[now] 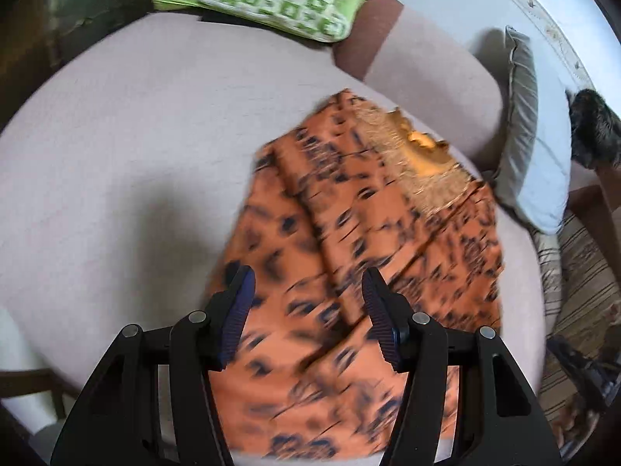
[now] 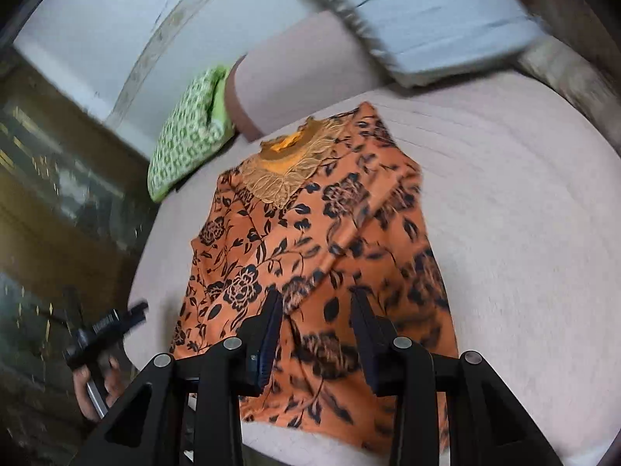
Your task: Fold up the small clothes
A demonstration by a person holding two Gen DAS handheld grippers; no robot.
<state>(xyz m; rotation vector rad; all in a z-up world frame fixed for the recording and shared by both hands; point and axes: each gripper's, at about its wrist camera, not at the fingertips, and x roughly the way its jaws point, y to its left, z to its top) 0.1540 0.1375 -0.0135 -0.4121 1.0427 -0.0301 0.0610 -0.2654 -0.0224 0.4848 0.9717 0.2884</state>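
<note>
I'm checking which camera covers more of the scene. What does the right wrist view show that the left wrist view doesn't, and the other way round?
Only the right wrist view: the left gripper in the person's hand, and the right gripper, open. Only the left: the left gripper's own open fingers, and a dark furry thing. Both: orange floral top flat on the pinkish cushion, green patterned pillow, grey pillow.

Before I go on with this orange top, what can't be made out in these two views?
- orange floral top: near hem hidden behind the right gripper in the right wrist view; its print is motion-blurred in the left wrist view, under the left gripper.
- Sleeves: folded in, ends hidden by cloth.
- pale cushion: cut off at the top edge, smeared.
</note>
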